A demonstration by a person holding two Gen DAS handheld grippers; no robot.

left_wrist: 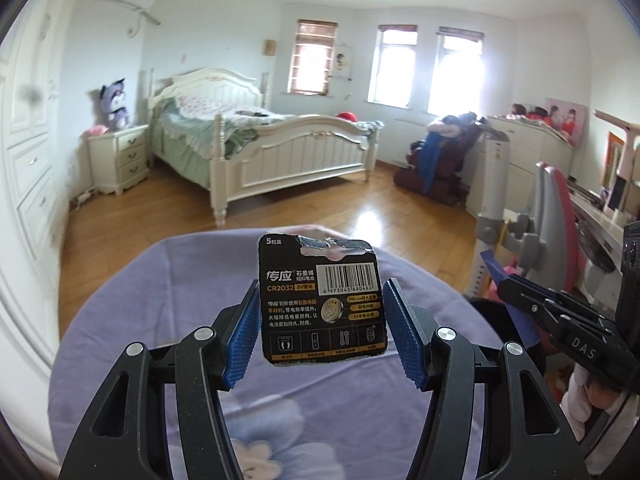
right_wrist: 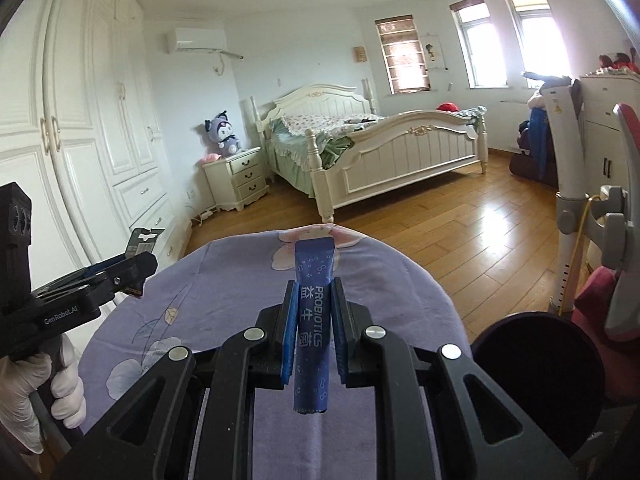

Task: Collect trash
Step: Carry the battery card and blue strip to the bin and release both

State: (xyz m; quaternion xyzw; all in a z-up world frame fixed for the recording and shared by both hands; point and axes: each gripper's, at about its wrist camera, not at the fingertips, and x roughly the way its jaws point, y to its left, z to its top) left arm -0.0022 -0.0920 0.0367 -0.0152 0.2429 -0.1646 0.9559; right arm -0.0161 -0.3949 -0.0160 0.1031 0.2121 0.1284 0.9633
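My left gripper [left_wrist: 322,322] is shut on a black battery card pack [left_wrist: 323,300], which it holds by both side edges above the round table with the purple flowered cloth [left_wrist: 160,320]. The pack stands upright with its torn top edge up. My right gripper [right_wrist: 314,328] is shut on a blue probiotics sachet [right_wrist: 314,320], held upright over the same cloth [right_wrist: 200,280]. The left gripper with the pack [right_wrist: 140,248] shows at the left of the right wrist view. The right gripper [left_wrist: 560,312] shows at the right of the left wrist view.
A dark round bin [right_wrist: 532,376] stands just right of the table. A grey and pink chair [left_wrist: 552,220] and a desk [left_wrist: 600,216] are at the right. A white bed [right_wrist: 380,140], a nightstand [right_wrist: 236,176] and wardrobes [right_wrist: 80,120] line the wooden floor beyond.
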